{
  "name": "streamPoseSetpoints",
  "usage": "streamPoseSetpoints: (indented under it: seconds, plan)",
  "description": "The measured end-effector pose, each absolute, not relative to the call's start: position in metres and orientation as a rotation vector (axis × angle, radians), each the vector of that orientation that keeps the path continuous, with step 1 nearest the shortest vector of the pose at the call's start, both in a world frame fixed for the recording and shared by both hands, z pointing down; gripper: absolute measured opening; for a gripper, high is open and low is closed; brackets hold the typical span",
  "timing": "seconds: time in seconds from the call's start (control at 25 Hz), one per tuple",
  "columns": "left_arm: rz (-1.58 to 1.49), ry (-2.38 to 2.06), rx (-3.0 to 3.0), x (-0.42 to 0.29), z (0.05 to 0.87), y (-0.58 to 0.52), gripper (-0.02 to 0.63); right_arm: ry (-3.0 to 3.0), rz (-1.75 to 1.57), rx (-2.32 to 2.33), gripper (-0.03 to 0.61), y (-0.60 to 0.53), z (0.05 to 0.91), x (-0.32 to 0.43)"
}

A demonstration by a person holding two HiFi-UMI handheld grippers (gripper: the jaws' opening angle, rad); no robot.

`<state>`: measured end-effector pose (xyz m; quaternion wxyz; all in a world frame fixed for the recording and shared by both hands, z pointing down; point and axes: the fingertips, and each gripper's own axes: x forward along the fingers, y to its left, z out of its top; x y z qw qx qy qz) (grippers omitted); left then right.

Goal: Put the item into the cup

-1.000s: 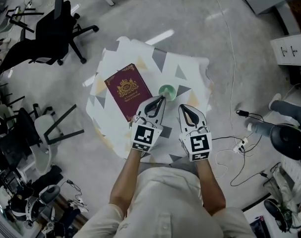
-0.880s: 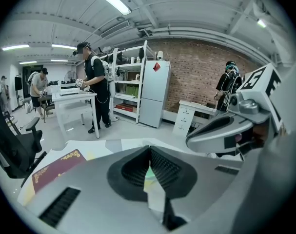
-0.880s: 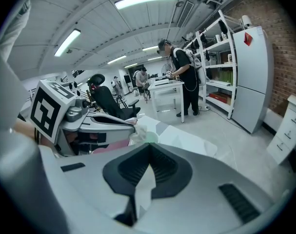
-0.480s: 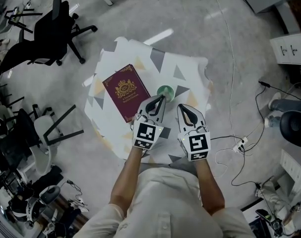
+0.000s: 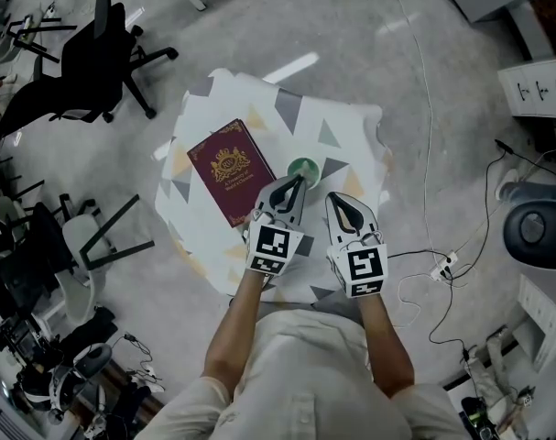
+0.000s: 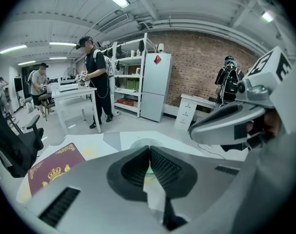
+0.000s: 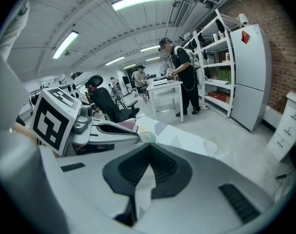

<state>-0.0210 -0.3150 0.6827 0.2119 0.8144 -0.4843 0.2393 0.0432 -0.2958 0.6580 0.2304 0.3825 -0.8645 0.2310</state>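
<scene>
Hardly moved since a second ago: left gripper (image 5: 296, 184) still with its tip right at the near rim of the green cup (image 5: 302, 166), right gripper (image 5: 338, 198) still just beside it, at about 4 o'clock from the cup. Shifted a tiny bit toward 10 o'clock in the head view, cup and red book (image 5: 227, 170) together, so likely just a head wobble and not a real push. Left jaws pressed together, with only a sliver of green showing past them and nothing held between. Right jaws pressed together too, and empty. Sits upright on the patterned table (image 5: 351, 122), at 12 o'clock from the left tip, with the book lying flat at its 9 o'clock, near but not touching. No small item seen anywhere, and hard to see down into the cup. Looks like either a drop already done or no pick-up yet; cannot tell which.
</scene>
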Motion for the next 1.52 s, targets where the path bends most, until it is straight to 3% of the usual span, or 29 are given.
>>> streamPoseSetpoints:
  seconds: [1.52]
  plan:
    - [0.765, -1.321, 2.25, -0.016, 0.697, -0.312, 0.037, -2.377, 0.658, 1.09, 0.006, -0.292, 0.657, 0.051]
